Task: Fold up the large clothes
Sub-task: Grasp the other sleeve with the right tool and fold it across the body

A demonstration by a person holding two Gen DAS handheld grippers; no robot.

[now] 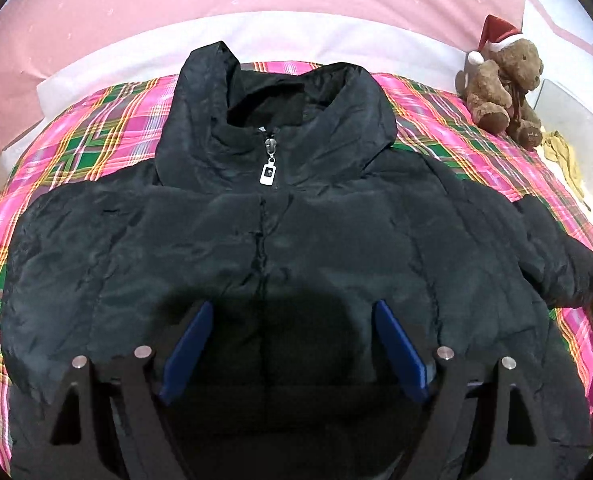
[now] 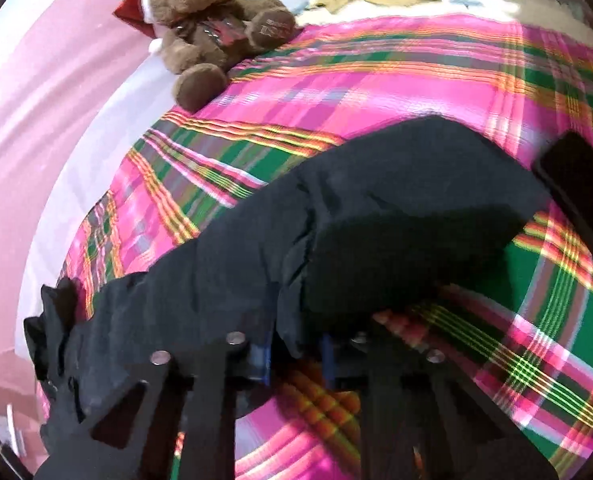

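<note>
On the bed [image 1: 68,128], across its pink and green plaid cover, one black puffer jacket [image 1: 280,240] lies front-up, zipped, its hood toward the far side and its single silver zipper pull [image 1: 268,170] hanging just below the collar. One brown teddy bear [image 1: 504,84] in a red Santa hat sits at the far corner, and one crumpled yellowish cloth [image 1: 562,152] lies just beside it.

I hold two tools. My left hand-held gripper [image 1: 292,316] hovers over the jacket's lower front, near the zip line, its two blue pads spread wide with nothing clasped between them; the chest and hood stretch away beyond the fingertips. My right hand-held gripper [image 2: 296,344] is at the jacket's sleeve [image 2: 336,208], which runs across the plaid cover in that view. Its blue pads are drawn close together with a fold of the black sleeve fabric between them, so it is clenched on the sleeve. The sleeve's cuff end hangs off to the left of the fingers, and the rest bulges up ahead of them.
</note>
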